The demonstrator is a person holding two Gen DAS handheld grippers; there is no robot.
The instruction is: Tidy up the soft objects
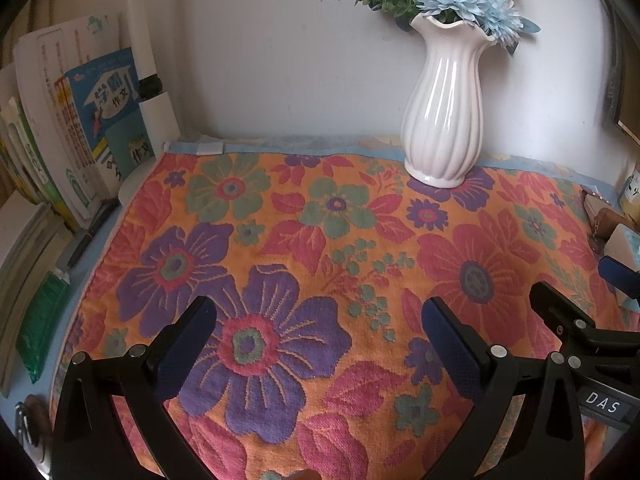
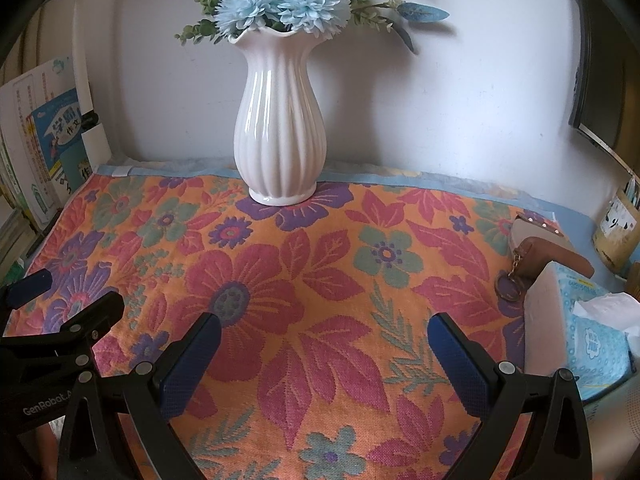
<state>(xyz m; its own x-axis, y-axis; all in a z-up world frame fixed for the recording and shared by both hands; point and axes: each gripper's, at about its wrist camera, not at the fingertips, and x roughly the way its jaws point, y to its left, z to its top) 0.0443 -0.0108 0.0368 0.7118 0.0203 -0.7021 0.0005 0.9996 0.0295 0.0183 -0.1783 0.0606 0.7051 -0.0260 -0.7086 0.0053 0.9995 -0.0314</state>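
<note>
Both the left gripper [image 1: 318,334] and right gripper [image 2: 324,344] hover spread wide over the floral towel [image 1: 320,240], nothing pinched; next up, probably grabbing its near edge to fold

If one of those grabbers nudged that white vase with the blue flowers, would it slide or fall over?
Probably tip rather than slide. The white vase is tall, with a foot narrower than its belly, and its flowers add top weight. It stands on the woven floral cloth, which likely grips its base. The glossy ribbed surface looks ceramic, so likely slippery and breakable.
</note>
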